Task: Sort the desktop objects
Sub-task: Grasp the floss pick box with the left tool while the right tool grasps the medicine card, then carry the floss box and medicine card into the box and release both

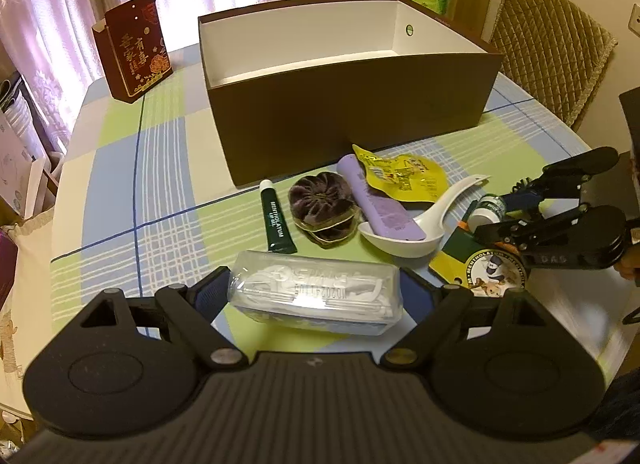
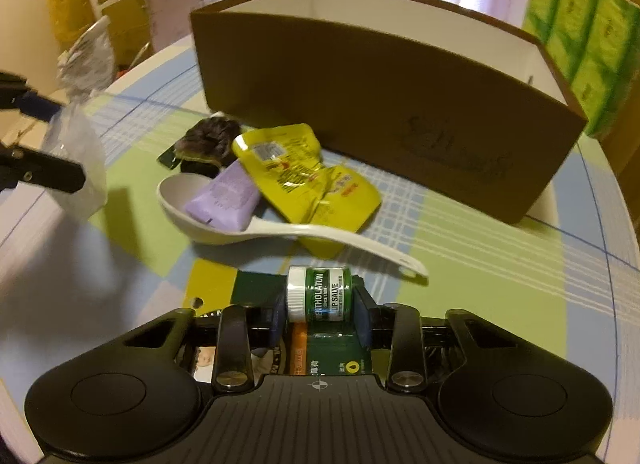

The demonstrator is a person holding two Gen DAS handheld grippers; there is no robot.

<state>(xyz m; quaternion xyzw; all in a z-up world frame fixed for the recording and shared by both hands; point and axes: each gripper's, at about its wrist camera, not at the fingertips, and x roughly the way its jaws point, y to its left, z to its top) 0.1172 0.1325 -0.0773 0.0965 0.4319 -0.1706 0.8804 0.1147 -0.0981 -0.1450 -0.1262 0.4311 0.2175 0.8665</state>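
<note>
Count on the checked tablecloth [image 1: 120,199]: one brown box [image 1: 352,119] with a white interior sitting open-topped at the far side, one dark red printed carton [image 1: 134,49] standing upright to its left, and in front of the box one green lip-gel tube [image 1: 277,219], one purple velvet scrunchie [image 1: 322,203], one lilac tube [image 1: 378,199], one white spoon [image 1: 420,223], one yellow foil pouch [image 1: 404,175], one green-and-yellow backing card [image 1: 476,264], one clear plastic case of white floss picks [image 1: 316,294], and one small green lip-salve jar [image 2: 318,296]. Left gripper [image 1: 316,296] is holding the clear case, blue pads closed against both of its short ends, just above the cloth at the near edge. Right gripper [image 2: 320,314] is pinching the jar sideways between its pads, white cap to the left, right over the backing card. The lilac tube is lying with its end in the spoon bowl, its far end beside the pouch; the scrunchie is sitting just beside the lip-gel tube. Left wrist view is showing the box interior, the lip-gel tube in full and the right gripper side-on with the jar. Right wrist view is showing the jar label reading LIP SALVE, the pouch's crumpled front face, the faint print on the box wall, and the left gripper at frame left with the case as a blurred clear shape; lip-gel tube is mostly hidden there.
</note>
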